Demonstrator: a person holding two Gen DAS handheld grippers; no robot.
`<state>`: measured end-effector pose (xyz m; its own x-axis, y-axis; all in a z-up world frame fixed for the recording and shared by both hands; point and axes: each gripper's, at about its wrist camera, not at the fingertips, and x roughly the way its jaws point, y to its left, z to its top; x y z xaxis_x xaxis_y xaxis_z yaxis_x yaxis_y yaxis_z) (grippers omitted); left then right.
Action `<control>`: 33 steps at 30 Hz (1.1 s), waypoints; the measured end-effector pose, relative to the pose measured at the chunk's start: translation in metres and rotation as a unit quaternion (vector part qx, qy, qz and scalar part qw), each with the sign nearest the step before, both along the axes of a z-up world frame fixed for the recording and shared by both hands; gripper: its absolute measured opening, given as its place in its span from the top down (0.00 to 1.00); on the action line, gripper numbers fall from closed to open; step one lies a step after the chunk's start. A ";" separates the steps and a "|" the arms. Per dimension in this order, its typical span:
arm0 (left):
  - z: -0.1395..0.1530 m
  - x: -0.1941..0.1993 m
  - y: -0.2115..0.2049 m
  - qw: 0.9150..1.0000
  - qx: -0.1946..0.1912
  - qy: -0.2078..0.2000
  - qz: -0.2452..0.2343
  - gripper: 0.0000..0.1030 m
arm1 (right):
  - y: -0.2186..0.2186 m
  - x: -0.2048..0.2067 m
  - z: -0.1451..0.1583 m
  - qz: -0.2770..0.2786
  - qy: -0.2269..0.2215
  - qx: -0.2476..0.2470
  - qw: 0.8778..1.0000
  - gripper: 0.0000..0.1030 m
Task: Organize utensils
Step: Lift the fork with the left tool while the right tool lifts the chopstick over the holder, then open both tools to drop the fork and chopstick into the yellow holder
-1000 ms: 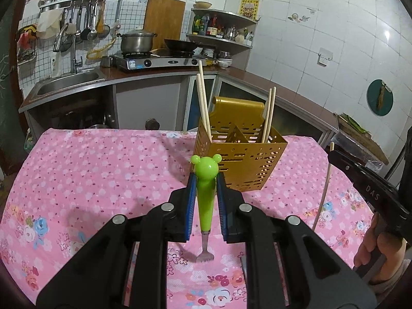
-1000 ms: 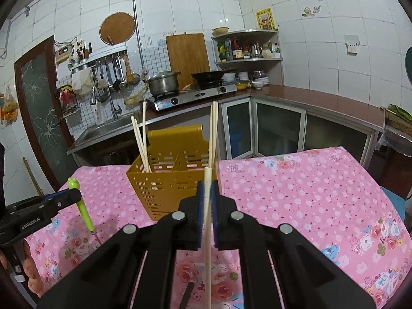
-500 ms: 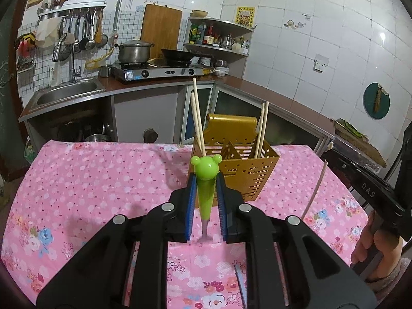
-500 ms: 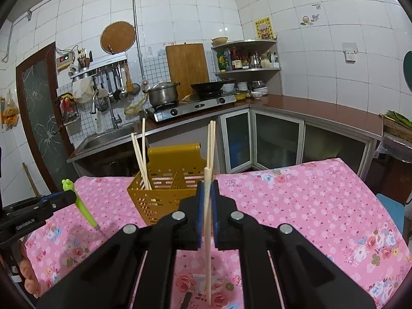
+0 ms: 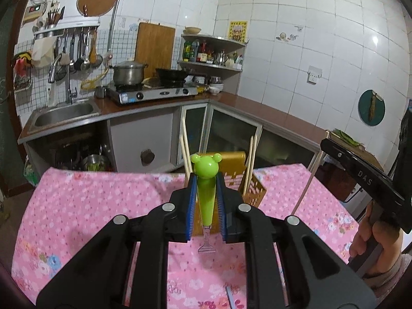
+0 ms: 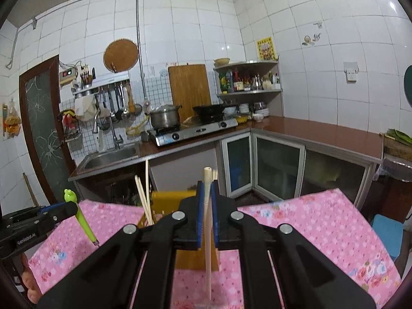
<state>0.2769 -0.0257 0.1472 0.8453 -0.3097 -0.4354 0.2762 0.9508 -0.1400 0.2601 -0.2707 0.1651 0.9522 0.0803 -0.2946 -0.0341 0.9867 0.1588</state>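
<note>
Both utensils held upright near the perforated yellow plastic utensil basket (image 5: 233, 180).

Left gripper (image 5: 206, 200) is clamped on the green bear-headed plastic fork (image 5: 206, 177), right gripper (image 6: 206, 213) on a pale wooden chopstick (image 6: 207, 231); centre each above a basket compartment on the pink floral worktop (image 5: 103, 206), keep them vertical, release low.
</note>
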 end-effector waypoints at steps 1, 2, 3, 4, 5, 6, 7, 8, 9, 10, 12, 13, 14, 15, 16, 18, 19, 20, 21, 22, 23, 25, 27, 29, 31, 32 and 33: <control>0.006 0.001 -0.001 1.000 -0.002 -0.004 0.000 0.87 | 0.000 0.002 0.005 -0.001 -0.004 0.000 1.000 0.94; 0.011 0.003 -0.002 1.000 -0.003 -0.008 -0.001 0.87 | 0.000 0.005 0.011 -0.003 -0.008 0.001 1.000 0.94; 0.017 0.006 -0.003 1.000 -0.002 -0.013 -0.001 0.87 | -0.001 0.007 0.018 -0.003 -0.012 0.002 1.000 0.94; 0.022 0.008 -0.004 1.000 -0.001 -0.017 0.000 0.87 | -0.002 0.009 0.025 -0.003 -0.018 0.003 1.000 0.94; 0.028 0.010 -0.005 1.000 0.001 -0.022 0.001 0.87 | -0.003 0.011 0.033 -0.004 -0.024 0.004 1.000 0.94; 0.035 0.014 -0.008 1.000 0.003 -0.028 0.001 0.87 | -0.004 0.013 0.042 -0.005 -0.033 0.006 0.999 0.94; 0.039 0.016 -0.010 0.999 0.005 -0.032 0.001 0.87 | -0.003 0.015 0.049 -0.005 -0.038 0.007 0.999 0.94; 0.045 0.020 -0.012 0.999 0.008 -0.036 0.002 0.87 | -0.004 0.019 0.056 -0.005 -0.044 0.009 0.999 0.94; 0.050 0.026 -0.015 0.999 0.010 -0.040 0.003 0.87 | -0.003 0.022 0.062 -0.005 -0.047 0.010 0.999 0.94; 0.053 0.031 -0.016 0.999 0.010 -0.041 0.004 0.87 | -0.003 0.026 0.068 -0.004 -0.051 0.013 0.999 0.94; 0.057 0.041 -0.020 0.999 0.015 -0.043 0.004 0.87 | -0.002 0.035 0.077 -0.002 -0.058 0.016 0.998 0.94; 0.058 0.045 -0.022 0.999 0.018 -0.046 0.005 0.87 | 0.000 0.040 0.079 -0.001 -0.061 0.015 0.998 0.94; 0.058 0.049 -0.025 0.999 0.022 -0.047 0.006 0.87 | 0.002 0.043 0.080 -0.001 -0.063 0.012 0.998 0.94; 0.057 0.056 -0.027 0.999 0.025 -0.047 0.006 0.87 | 0.003 0.050 0.079 0.000 -0.063 0.007 0.998 0.94; 0.055 0.061 -0.029 0.999 0.026 -0.045 0.006 0.87 | 0.004 0.055 0.077 0.000 -0.062 0.006 0.998 0.94; 0.046 0.073 -0.032 0.999 0.029 -0.041 0.004 0.87 | 0.005 0.066 0.070 0.002 -0.057 0.005 0.998 0.95; 0.043 0.078 -0.033 0.999 0.031 -0.039 0.003 0.87 | 0.004 0.073 0.064 0.002 -0.053 0.005 0.999 0.94; 0.038 0.083 -0.035 0.999 0.034 -0.036 0.002 0.87 | 0.004 0.078 0.059 0.003 -0.050 0.004 0.999 0.94; 0.030 0.090 -0.038 0.999 0.037 -0.030 0.002 0.87 | 0.003 0.083 0.053 0.003 -0.047 0.005 0.999 0.94; 0.025 0.095 -0.039 0.999 0.039 -0.026 0.001 0.87 | 0.001 0.092 0.044 0.004 -0.038 0.007 0.999 0.94; 0.018 0.099 -0.040 0.999 0.040 -0.021 -0.001 0.87 | 0.000 0.096 0.038 0.006 -0.033 0.009 0.999 0.94; 0.003 0.109 -0.042 0.999 0.044 -0.008 -0.005 0.87 | -0.003 0.108 0.020 0.009 -0.018 0.009 1.000 0.94; -0.011 0.118 -0.044 0.999 0.044 0.006 -0.009 0.87 | -0.004 0.116 0.003 0.011 -0.003 0.008 1.000 0.94; -0.022 0.123 -0.045 0.999 0.045 0.014 -0.012 0.86 | -0.004 0.121 -0.011 0.015 0.007 0.009 1.000 0.94; -0.035 0.128 -0.045 0.999 0.046 0.025 -0.013 0.86 | -0.005 0.125 -0.026 0.019 0.020 0.009 1.000 0.94; -0.040 0.130 -0.045 0.998 0.046 0.029 -0.013 0.86 | -0.004 0.127 -0.033 0.021 0.026 0.009 0.999 0.94; -0.046 0.132 -0.046 0.998 0.048 0.034 -0.011 0.87 | -0.003 0.129 -0.039 0.022 0.032 0.008 0.999 0.94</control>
<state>0.4087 -0.0722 0.1014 0.8059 -0.2821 -0.5205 0.2906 0.9545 -0.0674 0.3894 -0.2739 0.1256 0.9269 0.1269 -0.3533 -0.0665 0.9817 0.1783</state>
